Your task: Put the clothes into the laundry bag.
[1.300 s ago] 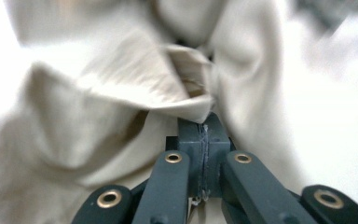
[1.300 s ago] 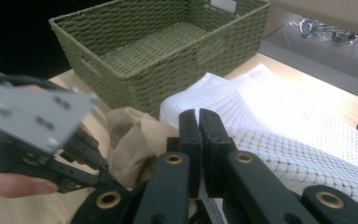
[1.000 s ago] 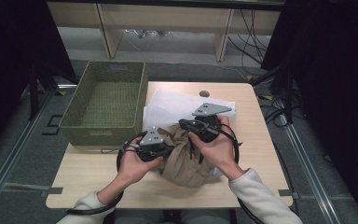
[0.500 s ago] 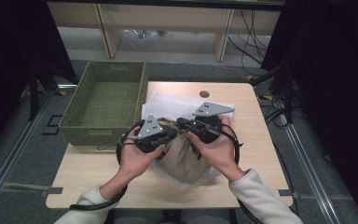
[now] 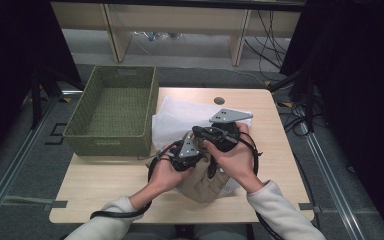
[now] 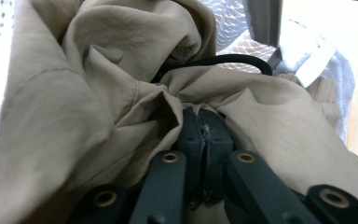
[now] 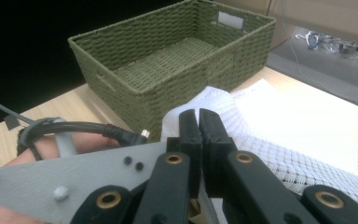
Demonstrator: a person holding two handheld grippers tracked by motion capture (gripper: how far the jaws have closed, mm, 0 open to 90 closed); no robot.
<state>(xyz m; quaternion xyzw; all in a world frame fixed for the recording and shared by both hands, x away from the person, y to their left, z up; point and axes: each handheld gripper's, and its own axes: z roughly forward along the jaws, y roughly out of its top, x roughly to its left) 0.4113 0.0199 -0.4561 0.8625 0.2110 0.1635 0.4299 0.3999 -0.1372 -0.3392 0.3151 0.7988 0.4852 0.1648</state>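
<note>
The beige garment (image 5: 203, 177) lies bunched in the lower middle of the high view, on the near part of the table (image 5: 105, 185), partly over the white mesh bag (image 5: 180, 117) just behind it. You have not got far, by the look of it: the cloth is still a crumpled heap, neither laid flat nor folded, and the green woven basket (image 5: 112, 112) at the upper left holds nothing, so the sorting or stowing all lies ahead.

Your left gripper (image 5: 186, 152) sits on the heap; its own view shows the jaws pinched together on a fold of the beige cloth (image 6: 98, 93), having just eased a touch. Your right gripper (image 5: 215, 136) hovers just beyond it, jaws clenched on nothing visible (image 7: 199, 126).

The left gripper view gives you the creases and the seam at the pinch, which the high view blurs. The right gripper view gives you the basket's bare inside (image 7: 168, 65) and the bag's weave (image 7: 270, 149). The high view alone lays out how heap, bag and basket sit together.
</note>
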